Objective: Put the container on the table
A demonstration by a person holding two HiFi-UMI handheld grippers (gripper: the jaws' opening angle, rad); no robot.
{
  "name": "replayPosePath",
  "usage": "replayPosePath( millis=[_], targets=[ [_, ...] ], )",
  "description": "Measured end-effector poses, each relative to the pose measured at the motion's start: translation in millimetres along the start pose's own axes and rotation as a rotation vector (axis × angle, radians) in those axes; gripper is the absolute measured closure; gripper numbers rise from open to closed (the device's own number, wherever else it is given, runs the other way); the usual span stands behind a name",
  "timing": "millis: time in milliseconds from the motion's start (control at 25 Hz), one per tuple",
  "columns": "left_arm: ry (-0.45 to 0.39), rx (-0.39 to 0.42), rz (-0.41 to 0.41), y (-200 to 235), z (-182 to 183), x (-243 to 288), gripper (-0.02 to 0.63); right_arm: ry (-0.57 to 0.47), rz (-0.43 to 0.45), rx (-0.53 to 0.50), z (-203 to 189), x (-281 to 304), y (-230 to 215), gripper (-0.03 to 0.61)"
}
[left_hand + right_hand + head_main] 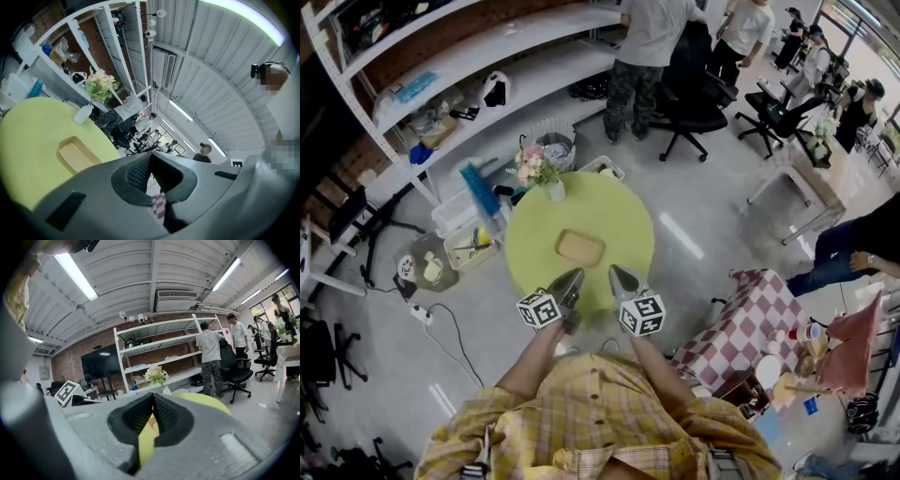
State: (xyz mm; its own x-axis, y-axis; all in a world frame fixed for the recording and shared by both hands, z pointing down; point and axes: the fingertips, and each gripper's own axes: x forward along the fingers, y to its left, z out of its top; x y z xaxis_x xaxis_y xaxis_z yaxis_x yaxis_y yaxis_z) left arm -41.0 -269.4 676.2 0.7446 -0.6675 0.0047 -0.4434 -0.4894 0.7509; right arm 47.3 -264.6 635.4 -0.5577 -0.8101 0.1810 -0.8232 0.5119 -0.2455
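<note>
A shallow tan container (580, 247) lies flat near the middle of the round yellow-green table (619, 211); the left gripper view also shows the container (77, 153) on the tabletop (28, 136). My left gripper (572, 277) hovers at the table's near edge, just short of the container, jaws together and empty (150, 157). My right gripper (619, 274) sits beside it to the right, also shut with nothing held (153, 397). Both point toward the container without touching it.
A vase of flowers (539, 169) stands at the table's far left rim. Bins and boxes (469, 246) sit on the floor to the left, a checkered-cloth table (750, 319) to the right. People and office chairs (689, 103) are beyond, shelving (441, 75) at the back left.
</note>
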Motion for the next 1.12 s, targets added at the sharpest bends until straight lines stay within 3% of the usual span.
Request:
replayPosePath(
  millis=[200,440,880,1120],
  targets=[
    [0.068,0.169,-0.015,-13,-4,1,0.609,0.002,0.008,-0.005,-1,0,7,0.580],
    [0.099,0.262,-0.022,-20,-9,2,0.609,0.000,0.007,0.003,-2,-5,8,0.580],
    [0.130,0.506,0.025,-33,-4,-1,0.611,0.005,0.005,0.001,-4,-9,11,0.580],
    [0.095,0.487,0.041,-37,4,-5,0.611,0.004,-0.009,0.003,-4,-13,11,0.580]
  ],
)
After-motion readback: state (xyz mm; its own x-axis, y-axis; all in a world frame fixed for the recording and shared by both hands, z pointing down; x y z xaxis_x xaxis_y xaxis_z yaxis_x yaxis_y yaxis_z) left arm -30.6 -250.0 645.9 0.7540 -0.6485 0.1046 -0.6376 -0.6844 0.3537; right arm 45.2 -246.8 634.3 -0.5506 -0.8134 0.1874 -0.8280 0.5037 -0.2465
